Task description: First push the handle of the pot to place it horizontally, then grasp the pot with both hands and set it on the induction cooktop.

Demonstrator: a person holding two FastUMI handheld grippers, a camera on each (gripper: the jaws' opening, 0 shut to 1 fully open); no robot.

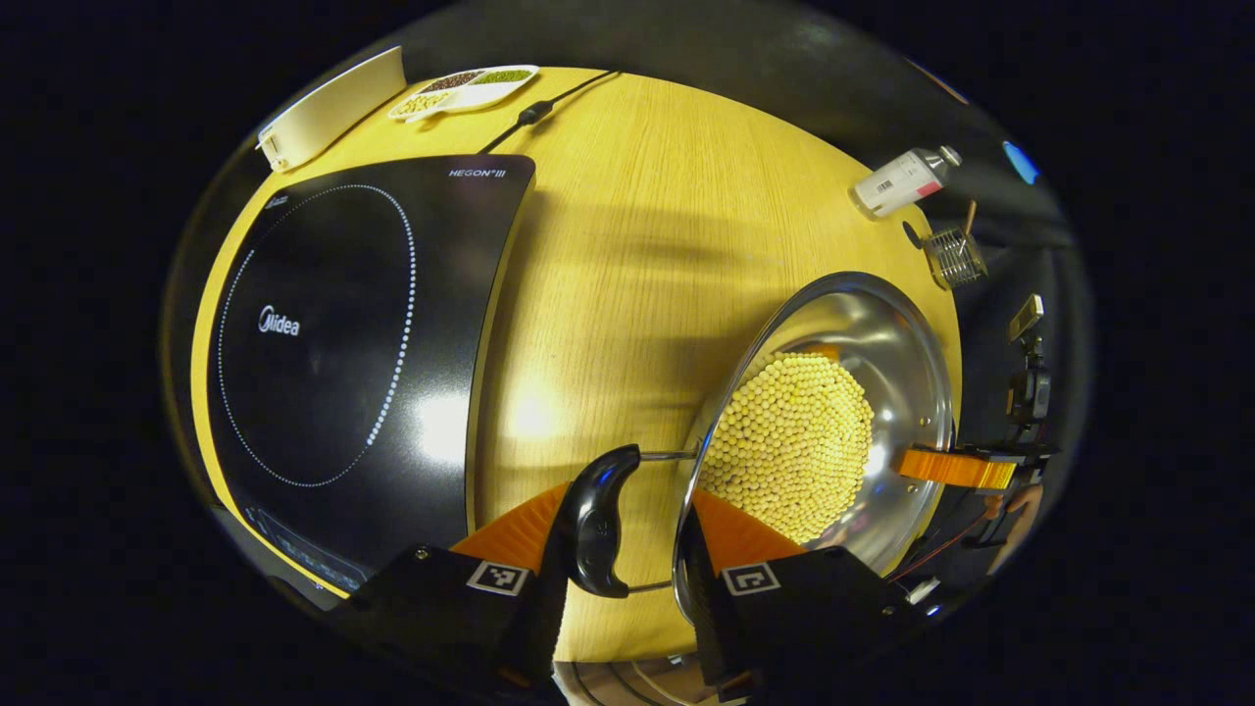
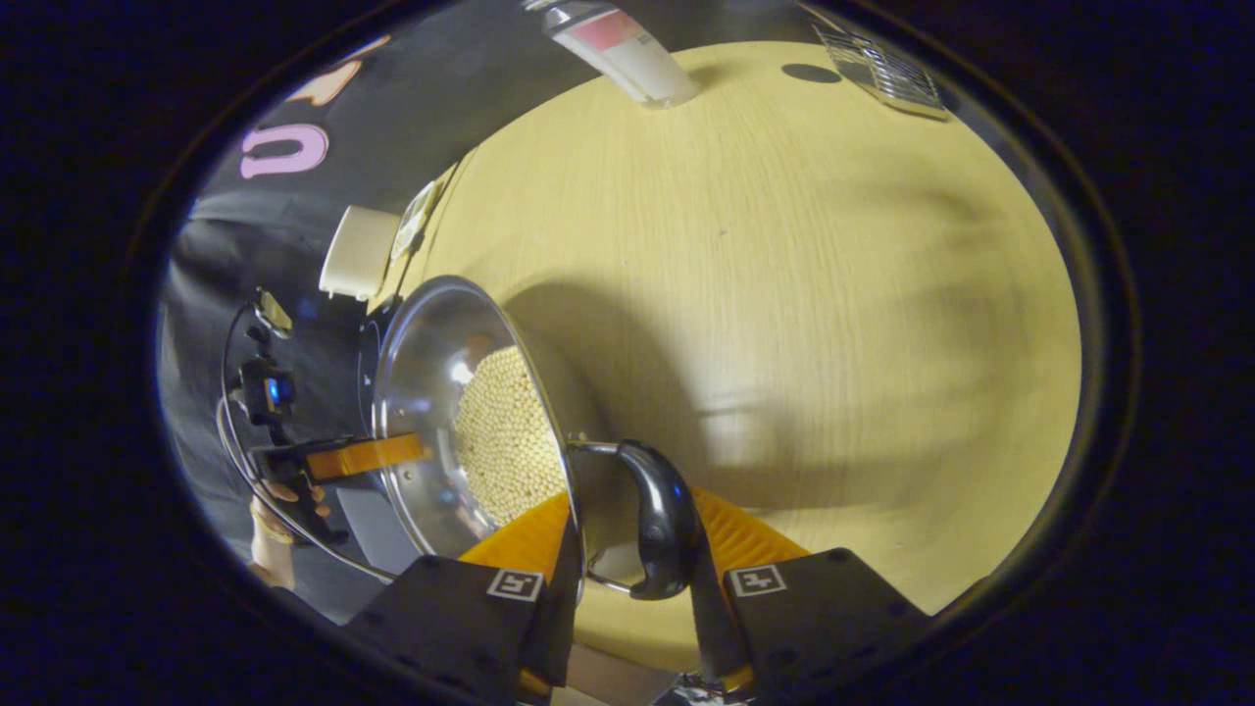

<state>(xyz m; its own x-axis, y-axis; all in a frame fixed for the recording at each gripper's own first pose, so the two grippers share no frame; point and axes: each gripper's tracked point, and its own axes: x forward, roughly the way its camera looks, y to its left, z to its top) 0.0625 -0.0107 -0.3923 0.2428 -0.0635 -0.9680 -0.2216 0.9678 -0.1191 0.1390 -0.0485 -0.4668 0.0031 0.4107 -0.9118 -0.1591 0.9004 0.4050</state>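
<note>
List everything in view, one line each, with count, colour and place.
pot: one, silver steel, right of the cooktop, a gripper at each handle
beans: many, pale yellow, inside the pot
pot handles: two, black, one on each side
induction cooktop: one, black, table's left part
table: one, light wood
divided dish: one, white, far edge
white box: one, beside the dish
bottle: one, white, lying at the right edge
wire strainer: one, metal, near the bottle
left gripper: black and orange, around one handle
right gripper: black and orange, around the other handle
</note>
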